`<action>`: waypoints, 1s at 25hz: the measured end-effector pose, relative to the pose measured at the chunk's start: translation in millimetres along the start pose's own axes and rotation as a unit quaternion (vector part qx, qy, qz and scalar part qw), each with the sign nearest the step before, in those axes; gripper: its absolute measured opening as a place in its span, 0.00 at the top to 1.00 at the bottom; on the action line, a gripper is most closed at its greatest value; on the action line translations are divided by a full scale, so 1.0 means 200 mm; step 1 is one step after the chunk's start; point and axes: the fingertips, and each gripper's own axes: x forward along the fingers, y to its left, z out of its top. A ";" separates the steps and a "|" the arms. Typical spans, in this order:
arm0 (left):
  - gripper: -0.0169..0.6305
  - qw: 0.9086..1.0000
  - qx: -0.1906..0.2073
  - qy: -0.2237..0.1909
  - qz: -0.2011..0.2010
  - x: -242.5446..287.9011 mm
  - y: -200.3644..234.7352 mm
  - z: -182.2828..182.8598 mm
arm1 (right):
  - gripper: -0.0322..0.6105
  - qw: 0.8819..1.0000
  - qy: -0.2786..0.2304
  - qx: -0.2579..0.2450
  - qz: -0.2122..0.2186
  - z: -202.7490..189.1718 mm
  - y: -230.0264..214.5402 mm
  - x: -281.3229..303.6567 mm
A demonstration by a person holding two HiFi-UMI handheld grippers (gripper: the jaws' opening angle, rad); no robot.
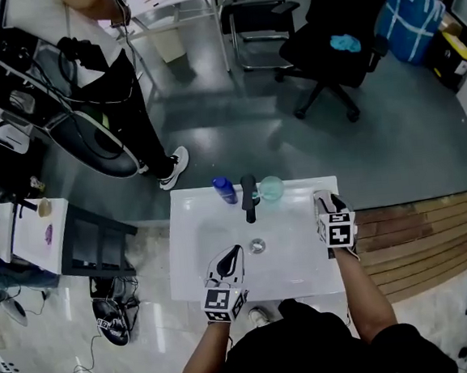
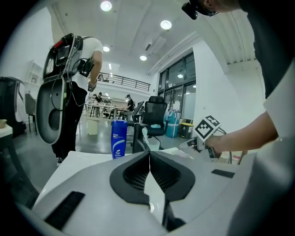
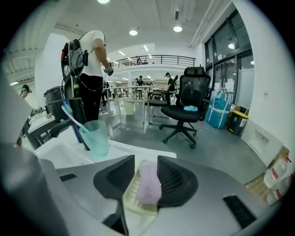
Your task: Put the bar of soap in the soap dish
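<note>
In the right gripper view a pale purple bar of soap (image 3: 148,183) lies lengthwise in a cream ridged soap dish (image 3: 130,193) on the white sink top. My right gripper (image 3: 146,159) hangs just over it with a jaw on each side; the dish's ridges show in the gap by the left jaw, so the gripper is open. In the head view the right gripper (image 1: 324,202) is over the sink's right rim and hides the dish. My left gripper (image 1: 233,255) is over the basin (image 1: 213,232) near the drain. Its jaws meet, shut and empty (image 2: 149,154).
At the back of the sink stand a blue bottle (image 1: 224,190), a black faucet (image 1: 250,196) and a green cup (image 1: 271,188) holding a toothbrush. The drain (image 1: 257,245) sits mid-basin. A person (image 1: 120,94) stands beyond the sink, and an office chair (image 1: 327,51) is farther back.
</note>
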 end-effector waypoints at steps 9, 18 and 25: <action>0.94 0.998 0.027 -0.032 -0.048 -0.02 -0.12 0.20 | 0.92 0.993 -0.113 -0.011 0.032 0.35 0.12 -0.39; 0.94 0.993 0.035 -0.092 -0.071 -0.11 -0.23 0.46 | 0.92 0.971 -0.227 -0.027 0.071 0.44 0.33 -0.85; 0.94 0.993 0.042 -0.092 -0.065 -0.17 -0.23 0.49 | 0.92 0.967 -0.239 -0.049 0.071 0.45 0.41 -0.99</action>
